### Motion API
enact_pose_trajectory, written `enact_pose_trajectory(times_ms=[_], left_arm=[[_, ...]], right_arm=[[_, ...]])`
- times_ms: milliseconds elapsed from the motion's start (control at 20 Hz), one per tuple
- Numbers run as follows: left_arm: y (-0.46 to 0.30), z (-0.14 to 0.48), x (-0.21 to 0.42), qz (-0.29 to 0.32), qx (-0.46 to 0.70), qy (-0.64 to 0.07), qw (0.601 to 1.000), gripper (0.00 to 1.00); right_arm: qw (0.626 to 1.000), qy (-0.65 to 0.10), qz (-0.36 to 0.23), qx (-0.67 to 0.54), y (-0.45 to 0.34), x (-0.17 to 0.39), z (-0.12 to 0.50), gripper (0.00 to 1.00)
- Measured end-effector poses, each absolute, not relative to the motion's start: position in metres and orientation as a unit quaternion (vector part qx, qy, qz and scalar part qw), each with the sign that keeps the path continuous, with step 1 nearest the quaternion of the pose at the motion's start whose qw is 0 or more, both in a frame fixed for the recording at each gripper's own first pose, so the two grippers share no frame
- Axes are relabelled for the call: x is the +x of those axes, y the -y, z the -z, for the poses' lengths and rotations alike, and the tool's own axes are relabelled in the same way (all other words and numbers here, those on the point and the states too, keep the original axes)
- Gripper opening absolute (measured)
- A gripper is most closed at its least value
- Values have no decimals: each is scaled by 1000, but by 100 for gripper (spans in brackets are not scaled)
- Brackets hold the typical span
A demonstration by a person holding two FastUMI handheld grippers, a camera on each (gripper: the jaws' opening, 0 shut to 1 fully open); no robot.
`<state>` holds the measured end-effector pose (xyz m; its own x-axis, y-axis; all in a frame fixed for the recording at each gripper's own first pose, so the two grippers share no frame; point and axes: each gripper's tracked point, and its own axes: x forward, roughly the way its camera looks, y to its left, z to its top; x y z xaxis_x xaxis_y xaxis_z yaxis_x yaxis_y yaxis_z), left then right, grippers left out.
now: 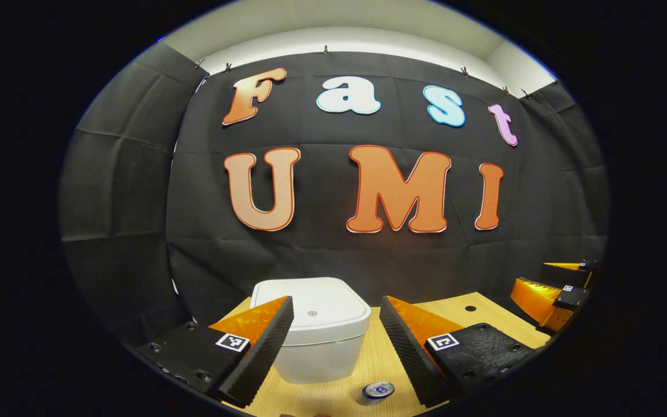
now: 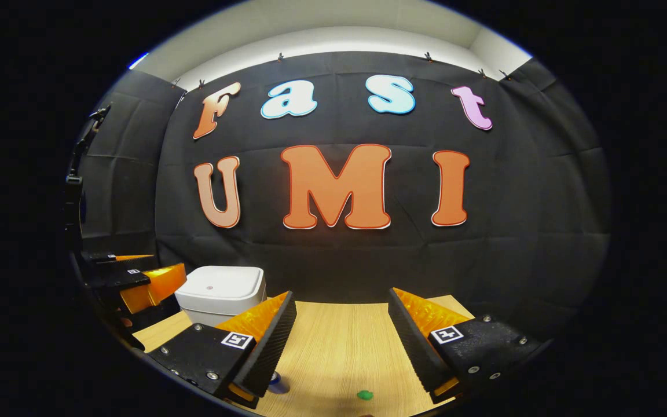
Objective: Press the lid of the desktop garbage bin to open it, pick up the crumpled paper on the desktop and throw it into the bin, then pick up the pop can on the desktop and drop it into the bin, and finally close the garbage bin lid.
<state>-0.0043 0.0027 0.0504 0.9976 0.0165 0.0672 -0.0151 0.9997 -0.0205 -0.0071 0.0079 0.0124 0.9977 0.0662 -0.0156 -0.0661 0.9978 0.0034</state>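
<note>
Black cloth backs a pale wooden counter (image 1: 333, 399). Seen from the left gripper (image 1: 336, 347), jaws spread and empty, the white garbage bin (image 1: 316, 330) stands just ahead, lid closed, the pop can (image 1: 378, 390) upright near it. Seen from the right gripper (image 2: 339, 347), jaws likewise spread, a small green scrap (image 2: 365, 395) lies on the counter.
</note>
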Motion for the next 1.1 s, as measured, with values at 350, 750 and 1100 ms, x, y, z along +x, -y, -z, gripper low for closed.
enact_pose_trajectory(times_ms=[350, 750, 1100], left_arm=[[9, -51, 1, 4, -5, 32, 999, 95], [4, -58, 4, -9, 11, 41, 999, 95], [-1, -51, 10, -5, -4, 27, 1000, 46]], right_arm=[[1000, -11, -14, -1, 9, -5, -12, 95], [1000, -7, -3, 2, 19, -2, -14, 95], [1000, -7, 2, 1, 22, 2, -14, 95]])
